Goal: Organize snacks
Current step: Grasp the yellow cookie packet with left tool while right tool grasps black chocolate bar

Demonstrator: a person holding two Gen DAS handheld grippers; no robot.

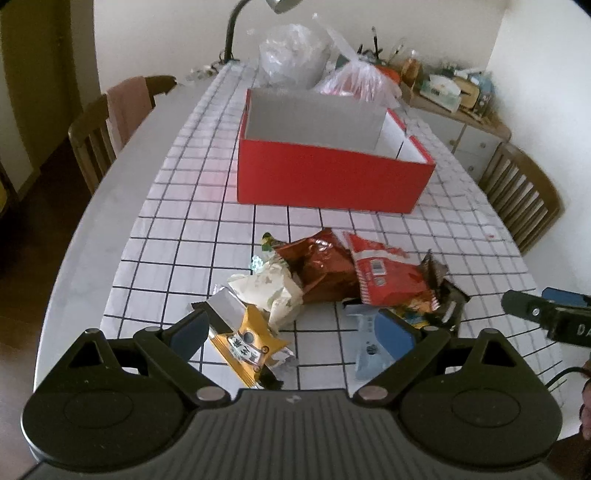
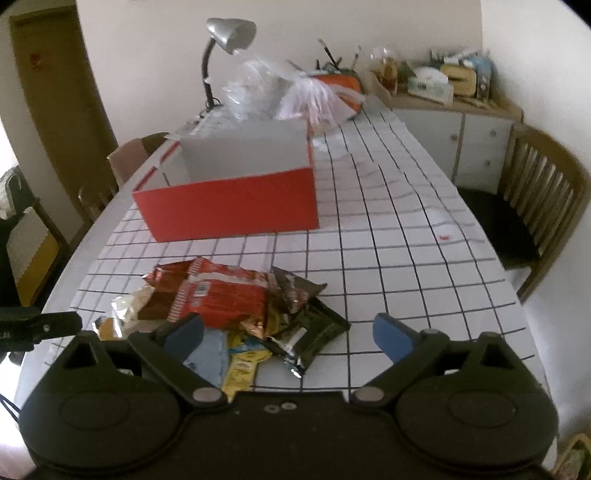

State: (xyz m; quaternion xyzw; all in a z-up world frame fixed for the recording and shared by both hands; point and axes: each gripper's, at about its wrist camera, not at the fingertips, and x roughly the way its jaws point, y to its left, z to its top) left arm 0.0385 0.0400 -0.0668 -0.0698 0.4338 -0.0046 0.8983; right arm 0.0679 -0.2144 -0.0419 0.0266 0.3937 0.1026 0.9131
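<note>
A heap of snack packets lies on the checked tablecloth (image 1: 177,236): a yellow one (image 1: 247,341), a cream one (image 1: 269,288), a copper one (image 1: 321,266), a red one (image 1: 388,273), a dark one (image 1: 448,295) and a light blue one (image 1: 367,350). My left gripper (image 1: 291,332) hovers open just short of the heap, holding nothing. My right gripper (image 2: 288,334) is open too, above the dark packet (image 2: 314,328) and yellow packet (image 2: 242,365), beside the red packet (image 2: 221,295). Behind the heap stands an open red box (image 1: 332,177) with a white inside.
White dividers (image 1: 402,138) split the box's right end. Plastic bags (image 1: 291,55) and a desk lamp (image 2: 231,33) stand at the table's far end. Wooden chairs (image 2: 543,192) flank both sides. A cluttered cabinet (image 2: 454,99) sits by the back wall.
</note>
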